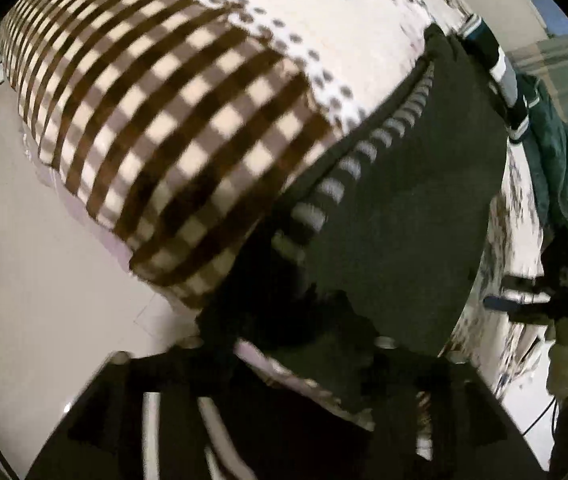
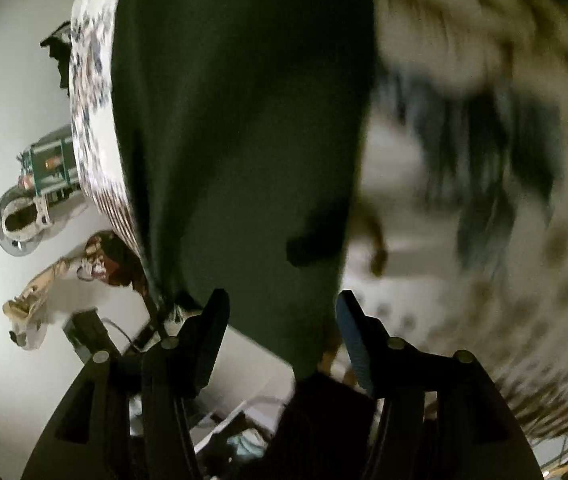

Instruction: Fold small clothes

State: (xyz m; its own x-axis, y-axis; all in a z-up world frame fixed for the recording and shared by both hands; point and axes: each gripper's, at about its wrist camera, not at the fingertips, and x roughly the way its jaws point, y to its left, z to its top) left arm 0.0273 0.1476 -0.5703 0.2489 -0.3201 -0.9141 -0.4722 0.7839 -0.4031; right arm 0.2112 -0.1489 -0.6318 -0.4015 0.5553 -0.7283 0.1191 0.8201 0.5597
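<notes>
Only the left wrist view showed the striped trim along the edge of the dark green garment and the checked border of the bedcover. The right wrist view showed the floor with scattered things. The garment lay on the bedcover, its long side running away from both cameras. The right gripper stood apart, with the garment's near end between its fingers. For the left gripper, blur hid the fingers; I cannot tell its state.
</notes>
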